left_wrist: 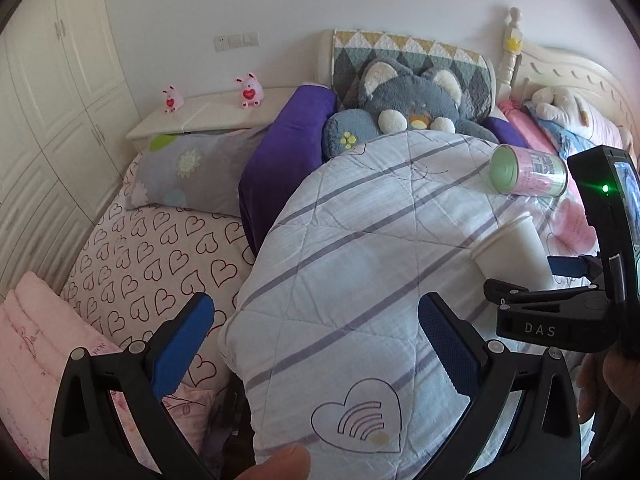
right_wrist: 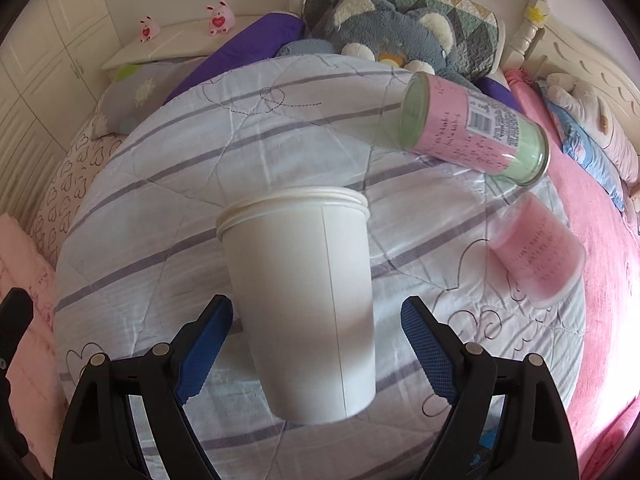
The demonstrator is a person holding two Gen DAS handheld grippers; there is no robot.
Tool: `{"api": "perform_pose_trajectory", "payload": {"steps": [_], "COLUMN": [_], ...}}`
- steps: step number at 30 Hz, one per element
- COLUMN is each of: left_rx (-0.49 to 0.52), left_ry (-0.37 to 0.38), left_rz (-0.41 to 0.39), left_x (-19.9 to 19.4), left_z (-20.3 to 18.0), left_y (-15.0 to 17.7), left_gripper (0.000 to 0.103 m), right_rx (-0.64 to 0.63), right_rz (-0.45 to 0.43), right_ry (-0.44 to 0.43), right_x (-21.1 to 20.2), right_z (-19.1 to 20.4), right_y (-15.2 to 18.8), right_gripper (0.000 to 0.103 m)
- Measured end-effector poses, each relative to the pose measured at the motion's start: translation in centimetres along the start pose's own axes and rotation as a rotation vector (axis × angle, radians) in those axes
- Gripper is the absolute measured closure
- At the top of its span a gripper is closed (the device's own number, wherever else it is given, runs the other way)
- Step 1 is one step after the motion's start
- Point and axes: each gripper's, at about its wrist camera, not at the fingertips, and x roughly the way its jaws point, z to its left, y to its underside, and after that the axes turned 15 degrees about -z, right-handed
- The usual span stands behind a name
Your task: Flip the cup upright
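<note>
A white paper cup (right_wrist: 304, 304) stands upside down on the striped quilt (right_wrist: 168, 184), rim down and base toward me; it looks like a nested stack. My right gripper (right_wrist: 318, 350) is open, its blue pads (right_wrist: 208, 344) on either side of the cup's base, not touching. In the left wrist view the cup (left_wrist: 516, 252) is at the right, with the right gripper (left_wrist: 560, 276) around it. My left gripper (left_wrist: 316, 348) is open and empty above the quilt (left_wrist: 340, 240), left of the cup.
A green-and-pink jar (right_wrist: 476, 136) lies on its side behind the cup. A pink translucent cup (right_wrist: 536, 252) lies to the right. A grey plush cat (left_wrist: 412, 108), pillows, a purple cushion (left_wrist: 284, 148) and a headboard are behind. A folded pink blanket (left_wrist: 44, 360) is at the left.
</note>
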Motion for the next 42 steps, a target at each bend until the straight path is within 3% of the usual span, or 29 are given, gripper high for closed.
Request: {"api": "perform_pose_trajectory", "payload": {"steps": [1,3,4,12,18,23,31,32,33,42], "left_rx": [-0.002,-0.007,-0.008,-0.025,-0.048,-0.071,-0.098,-0.097,-0.095,-0.077], "left_ry": [0.0,0.002,0.003,0.007,-0.023,-0.052,-0.09,-0.09,-0.087,-0.063], "left_rz": [0.002,0.009,0.012,0.033,0.027,0.024,0.047,0.048,0.048,0.012], "left_x": [0.2,0.8,1.1,3.1,4.9,5.7,6.5,6.5,6.5,3.8], "left_z": [0.1,0.1,0.1,0.4,1.7,3.2,5.3,5.2,5.1,3.6], "left_y": [0.0,-0.1,-0.2,-0.6,-1.9,-2.5,-2.0,-1.9,-1.9,-2.6], "left_gripper": [0.0,0.0,0.0,0.0,0.0,0.0,0.0,0.0,0.0,0.0], "right_rx": [-0.005,-0.01,-0.01,0.016,0.034,0.075,0.092,0.093,0.093,0.148], "right_rz": [0.004,0.016,0.021,0.005,-0.025,0.002,0.057,0.068,0.078,-0.064], "right_ry": [0.003,0.002,0.0,-0.018,-0.05,-0.138,-0.189,-0.203,-0.215,-0.196], "right_x": [0.2,0.6,0.9,1.2,2.0,4.2,7.3,7.5,7.4,1.3], "right_z": [0.1,0.2,0.2,0.1,1.0,3.0,5.8,5.9,6.0,3.4], "right_y": [0.0,0.0,0.0,-0.9,-4.6,-7.6,-7.6,-7.4,-7.1,-6.6], "right_gripper": [0.017,0.035,0.039,0.04,0.04,0.04,0.038,0.028,0.017,0.017]}}
